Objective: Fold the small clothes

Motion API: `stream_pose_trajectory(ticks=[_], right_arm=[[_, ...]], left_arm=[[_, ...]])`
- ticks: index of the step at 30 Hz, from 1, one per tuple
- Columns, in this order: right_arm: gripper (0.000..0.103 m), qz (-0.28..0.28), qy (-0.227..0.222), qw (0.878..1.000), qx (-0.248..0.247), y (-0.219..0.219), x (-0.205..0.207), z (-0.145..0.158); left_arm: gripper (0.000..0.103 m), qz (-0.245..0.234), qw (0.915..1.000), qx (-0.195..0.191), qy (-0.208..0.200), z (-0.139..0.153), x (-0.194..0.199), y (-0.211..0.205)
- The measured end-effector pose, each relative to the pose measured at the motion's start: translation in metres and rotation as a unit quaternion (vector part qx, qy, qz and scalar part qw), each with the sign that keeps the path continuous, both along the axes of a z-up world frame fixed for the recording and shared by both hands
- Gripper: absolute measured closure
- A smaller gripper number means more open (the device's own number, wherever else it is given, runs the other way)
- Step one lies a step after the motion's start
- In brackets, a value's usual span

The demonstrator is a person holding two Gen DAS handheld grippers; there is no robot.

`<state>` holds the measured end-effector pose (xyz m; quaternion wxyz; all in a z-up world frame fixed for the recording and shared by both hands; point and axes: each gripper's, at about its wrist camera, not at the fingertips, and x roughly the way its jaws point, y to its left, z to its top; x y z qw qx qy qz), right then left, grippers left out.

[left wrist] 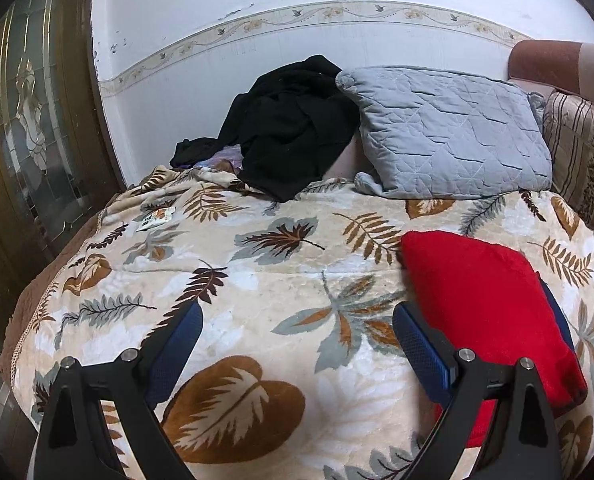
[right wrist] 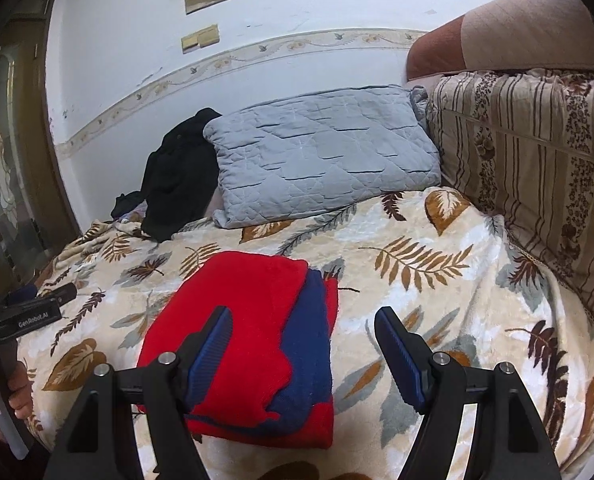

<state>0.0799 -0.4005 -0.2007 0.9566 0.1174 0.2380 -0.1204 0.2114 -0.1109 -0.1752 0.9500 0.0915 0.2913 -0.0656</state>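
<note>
Folded red-and-blue garment (right wrist: 253, 344) lay flat on the leaf-print blanket (left wrist: 257, 264). Right hand-held gripper (right wrist: 303, 344) hovered above it, fingers apart, empty. Left hand-held gripper (left wrist: 297, 344) sat beside it, also spread, holding nothing.

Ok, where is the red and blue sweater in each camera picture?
Left wrist view: the folded sweater lies lower right, beside the left gripper, partly behind its right finger.
Right wrist view: the sweater sits centre-low, under the open right gripper.
Shared landmark: the grey quilted pillow against the wall behind it.
</note>
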Motion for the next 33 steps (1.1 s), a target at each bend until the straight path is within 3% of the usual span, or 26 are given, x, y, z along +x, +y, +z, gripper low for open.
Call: stream_pose_trajectory(ticks=[33], right_arm=[[0.026,0.01,0.004,1.0,0.001,0.0057,0.0047,-0.0037]], left_arm=[[0.007,0.013,0.9999,0.002,0.001,-0.0014,0.0015,0.0014]])
